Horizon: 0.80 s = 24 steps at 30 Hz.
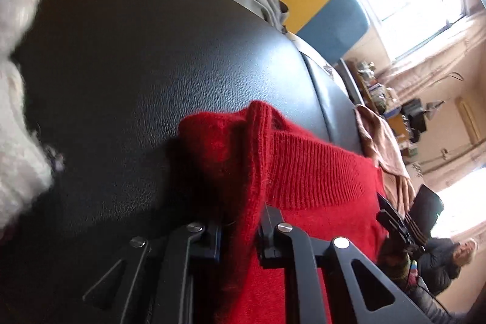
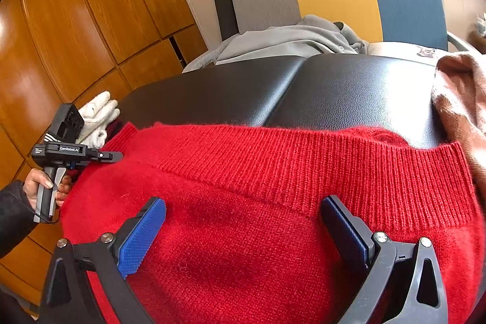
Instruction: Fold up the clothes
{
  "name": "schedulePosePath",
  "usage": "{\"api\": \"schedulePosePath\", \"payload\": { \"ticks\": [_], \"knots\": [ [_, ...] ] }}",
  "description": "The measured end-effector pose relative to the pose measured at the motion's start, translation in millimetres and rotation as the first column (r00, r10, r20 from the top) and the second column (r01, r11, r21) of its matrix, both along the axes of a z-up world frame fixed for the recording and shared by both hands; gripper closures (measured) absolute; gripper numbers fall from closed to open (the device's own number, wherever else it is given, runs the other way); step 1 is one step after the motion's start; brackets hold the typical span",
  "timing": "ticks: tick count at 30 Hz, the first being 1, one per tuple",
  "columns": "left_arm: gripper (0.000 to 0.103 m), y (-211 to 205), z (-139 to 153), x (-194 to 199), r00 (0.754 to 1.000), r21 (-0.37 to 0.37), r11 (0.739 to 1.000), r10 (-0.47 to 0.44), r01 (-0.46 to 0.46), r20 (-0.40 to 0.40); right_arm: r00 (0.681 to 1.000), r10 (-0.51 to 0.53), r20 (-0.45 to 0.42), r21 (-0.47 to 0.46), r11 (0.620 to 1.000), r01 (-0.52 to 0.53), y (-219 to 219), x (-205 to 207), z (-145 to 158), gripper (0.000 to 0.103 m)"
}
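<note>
A black leather-look padded bench top (image 2: pixel 349 93), split by a seam, carries a fuzzy red knitted sweater (image 2: pixel 258 202) spread over its near part. The sweater's ribbed hem band runs across the right wrist view from side to side, facing the far end of the bench, and the body reaches toward the camera past the bottom edge, so its full length cannot be read.

Only the right wrist view shows the grey garment (image 2: pixel 291 41) heaped beyond the bench, the white knit gloves (image 2: pixel 98 117) at its left corner, and the left gripper (image 2: pixel 117 156) seen from the side in the person's hand (image 2: pixel 45 187).

The left wrist view alone shows that gripper's fingers drawn close, clamped on a raised fold at the sweater's corner.

The right gripper (image 2: pixel 243 228) hangs over the sweater with its blue-padded fingers (image 2: pixel 142 236) wide apart, nothing pinched between them.

A brown cloth (image 2: pixel 458 99) at the right is cut off.
</note>
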<state>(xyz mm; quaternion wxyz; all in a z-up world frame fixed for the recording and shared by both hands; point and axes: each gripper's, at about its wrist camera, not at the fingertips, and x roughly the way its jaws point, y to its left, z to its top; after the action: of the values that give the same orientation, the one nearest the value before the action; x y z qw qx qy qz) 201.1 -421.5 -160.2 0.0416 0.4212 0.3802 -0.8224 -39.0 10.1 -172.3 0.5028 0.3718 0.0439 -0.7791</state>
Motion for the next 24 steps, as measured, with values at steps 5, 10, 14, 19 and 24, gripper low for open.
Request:
{"api": "schedulePosePath", "payload": {
  "ticks": [5, 10, 14, 19, 24],
  "knots": [
    [0.09, -12, 33, 3, 0.999, -0.031, 0.999, 0.026, -0.027, -0.022, 0.978, 0.175, 0.114, 0.043, 0.983, -0.18, 6, -1, 20, 0.0],
    [0.09, -18, 69, -5, 1.0, -0.122, 0.993, -0.005, 0.006, 0.004, 0.939, 0.316, 0.136, 0.114, 0.937, -0.331, 34, -1, 41, 0.0],
    [0.09, -22, 90, -16, 1.0, -0.14, 0.99, -0.02, 0.022, 0.017, 0.91, 0.388, 0.144, 0.215, 0.886, -0.412, 38, -4, 37, 0.0],
    [0.09, -16, 110, -13, 1.0, -0.101, 0.995, -0.025, 0.025, 0.003, 0.913, 0.394, 0.103, 0.362, 0.84, -0.404, 40, -11, 10, 0.0],
    [0.09, 12, 127, -10, 0.992, 0.074, 0.996, -0.035, 0.044, -0.117, 0.93, 0.367, -0.018, 0.379, 0.863, -0.333, 42, 6, -4, 0.0]
  ]
}}
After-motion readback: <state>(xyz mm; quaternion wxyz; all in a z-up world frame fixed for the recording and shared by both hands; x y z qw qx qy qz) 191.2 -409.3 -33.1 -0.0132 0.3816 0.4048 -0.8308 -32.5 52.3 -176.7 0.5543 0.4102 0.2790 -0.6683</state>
